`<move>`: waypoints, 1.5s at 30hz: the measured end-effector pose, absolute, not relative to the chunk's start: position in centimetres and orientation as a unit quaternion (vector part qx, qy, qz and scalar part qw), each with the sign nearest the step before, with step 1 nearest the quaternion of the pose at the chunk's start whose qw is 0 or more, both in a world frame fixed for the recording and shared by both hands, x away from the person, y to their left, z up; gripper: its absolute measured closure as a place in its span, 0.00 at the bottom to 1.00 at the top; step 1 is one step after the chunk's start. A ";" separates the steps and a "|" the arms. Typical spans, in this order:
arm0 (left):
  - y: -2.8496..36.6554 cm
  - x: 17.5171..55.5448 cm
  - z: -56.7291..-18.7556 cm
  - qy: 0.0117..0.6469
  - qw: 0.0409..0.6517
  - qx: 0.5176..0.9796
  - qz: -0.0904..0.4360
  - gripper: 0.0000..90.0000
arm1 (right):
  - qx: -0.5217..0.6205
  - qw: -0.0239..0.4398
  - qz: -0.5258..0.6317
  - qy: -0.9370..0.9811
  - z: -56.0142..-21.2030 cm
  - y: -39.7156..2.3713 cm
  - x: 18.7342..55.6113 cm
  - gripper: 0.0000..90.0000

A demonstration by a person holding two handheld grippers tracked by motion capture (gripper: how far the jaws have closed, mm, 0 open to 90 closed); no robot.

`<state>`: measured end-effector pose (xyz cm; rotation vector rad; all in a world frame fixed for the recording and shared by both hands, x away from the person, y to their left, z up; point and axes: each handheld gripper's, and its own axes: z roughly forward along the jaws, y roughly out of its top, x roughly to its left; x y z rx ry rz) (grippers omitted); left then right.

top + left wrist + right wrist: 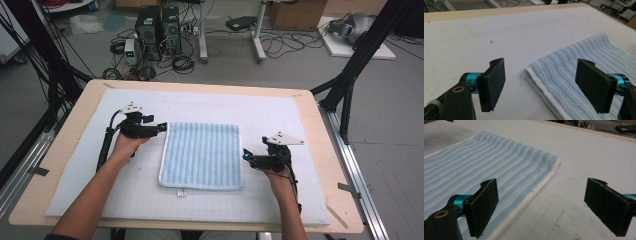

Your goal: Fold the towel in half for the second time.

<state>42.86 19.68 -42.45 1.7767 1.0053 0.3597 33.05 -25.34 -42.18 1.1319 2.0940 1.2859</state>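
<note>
Towel [201, 155], folded and striped in pale blue and white, is lying flat in the middle of the white mat [280, 107] that is covering the wooden tabletop [320, 125]. We are seeing a small white tag [181, 192] sticking out from its near edge.

We are holding the left gripper [162, 126] just beside the towel's far left corner, its fingers [492, 85] standing wide apart with nothing between them. In the left gripper view the towel's corner [529, 68] is lying between and beyond the two pads, and one pad is hanging over the blue cloth without pressing on it.

We are holding the right gripper [246, 154] just beside the towel's right edge, toward its near end. Its fingers [484, 207] are also spread wide and gripping nothing; in the right gripper view the white hem [531, 195] is running between the pads, one over the cloth and one over the bare mat.

Nothing is lying on the mat between either gripper and the towel. Beyond the tabletop we are seeing computer towers [159, 30], loose cables [182, 64] and a cardboard box [296, 14] standing on the floor, and black frame legs [350, 75] are rising at both sides, well apart from the towel.
</note>
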 end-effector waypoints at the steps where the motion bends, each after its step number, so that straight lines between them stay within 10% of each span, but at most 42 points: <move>1: 19.5 43.2 -42.4 0.416 0.506 0.740 0.151 0.28 | 0.408 0.217 0.464 0.756 -42.2 -25.4 33.1 0.13; 20: 16.4 46.5 -44.5 0.419 0.418 0.792 0.153 0.40 | 0.406 0.210 0.456 0.763 -42.5 -25.1 33.2 0.13; 27: 16.4 46.4 -44.8 0.405 0.410 0.805 0.141 0.54 | 0.406 0.212 0.450 0.766 -42.6 -24.9 33.4 0.13; 34: 16.3 46.3 -44.8 0.386 0.420 0.813 0.115 0.90 | 0.411 0.208 0.446 0.767 -42.7 -24.8 33.5 0.13; 45: 16.9 46.4 -45.2 0.419 0.444 0.787 0.087 0.94 | 0.402 0.203 0.446 0.773 -42.2 -23.7 34.8 0.13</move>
